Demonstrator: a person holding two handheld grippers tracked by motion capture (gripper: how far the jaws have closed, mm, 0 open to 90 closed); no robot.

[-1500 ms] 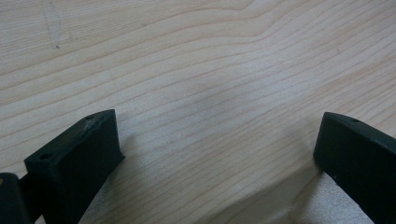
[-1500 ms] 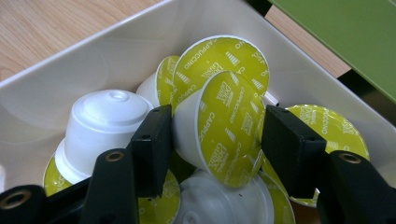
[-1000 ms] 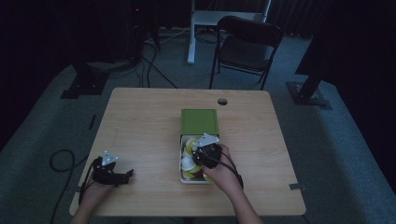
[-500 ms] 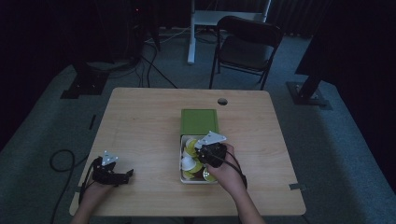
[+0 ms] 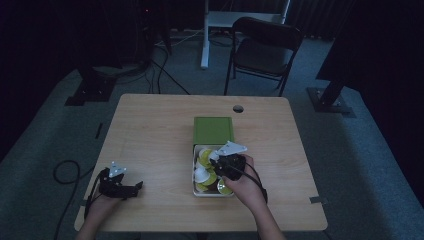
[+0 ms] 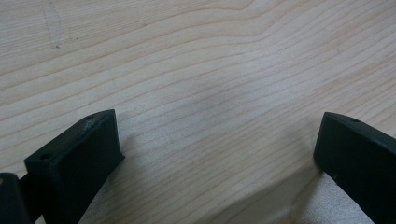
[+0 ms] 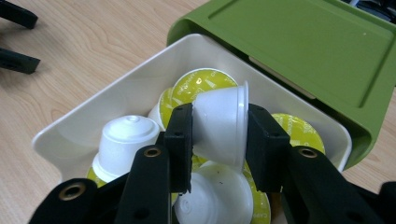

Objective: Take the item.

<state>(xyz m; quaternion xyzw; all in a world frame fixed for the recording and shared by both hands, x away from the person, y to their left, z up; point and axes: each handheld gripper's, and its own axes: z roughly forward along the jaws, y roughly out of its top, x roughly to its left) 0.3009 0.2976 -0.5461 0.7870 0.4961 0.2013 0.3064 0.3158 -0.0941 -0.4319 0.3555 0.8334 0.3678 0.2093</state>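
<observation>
A white tray (image 5: 194,173) pulled out of a green box (image 5: 213,130) holds several white coffee capsules with yellow-green lids. My right gripper (image 5: 218,165) hangs over the tray, shut on one white capsule (image 7: 222,123) that it holds on its side just above the others (image 7: 126,140). In the right gripper view the tray's rim (image 7: 116,100) and the green box (image 7: 299,51) lie right behind the capsule. My left gripper (image 5: 134,187) rests on the table at the front left, jaws wide apart with bare wood (image 6: 210,107) between them.
The wooden table (image 5: 150,130) has a cable hole (image 5: 238,108) near its far edge. A dark chair (image 5: 262,50) stands beyond the table, and cables lie on the floor at left (image 5: 65,170).
My right gripper has shifted slightly toward the near side over the tray, with the capsule between its jaws. The left gripper has stayed in place.
</observation>
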